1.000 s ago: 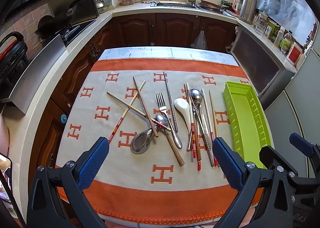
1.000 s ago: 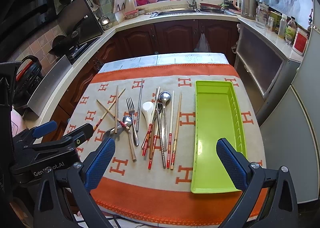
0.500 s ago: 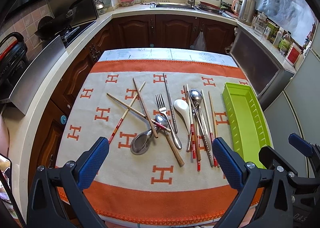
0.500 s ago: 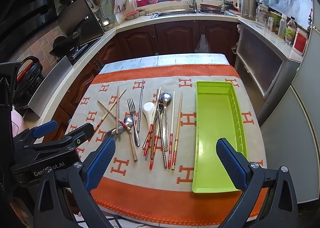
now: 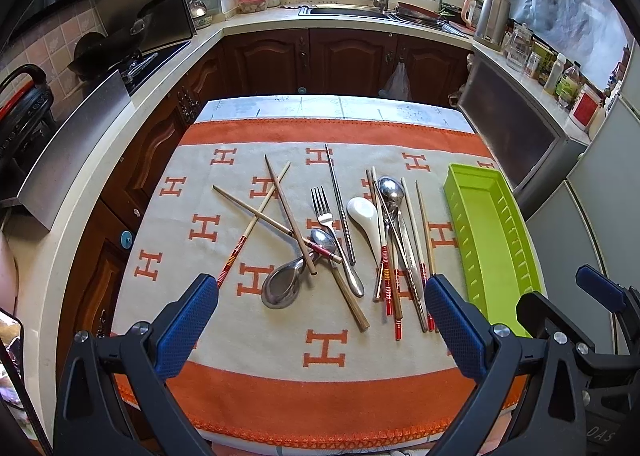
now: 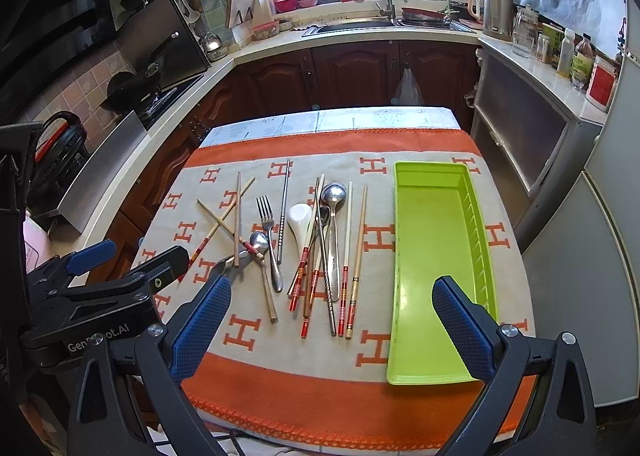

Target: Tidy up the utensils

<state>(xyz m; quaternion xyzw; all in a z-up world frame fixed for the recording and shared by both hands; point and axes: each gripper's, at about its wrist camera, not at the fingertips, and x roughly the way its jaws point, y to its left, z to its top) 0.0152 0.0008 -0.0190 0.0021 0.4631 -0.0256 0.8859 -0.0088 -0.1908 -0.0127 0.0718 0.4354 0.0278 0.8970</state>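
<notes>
Nothing has shifted since earlier. Both the left gripper (image 5: 322, 320) and right gripper (image 6: 332, 320) hover wide open and empty. Scattered utensils (image 5: 340, 240) lie ahead, beside the green tray (image 6: 436, 256).

Both wrist cameras look down from above the counter's (image 5: 280, 412) near edge toward the far edge, side by side, sharing the utensil scatter (image 6: 304, 240) and green tray (image 6: 436, 276).
</notes>
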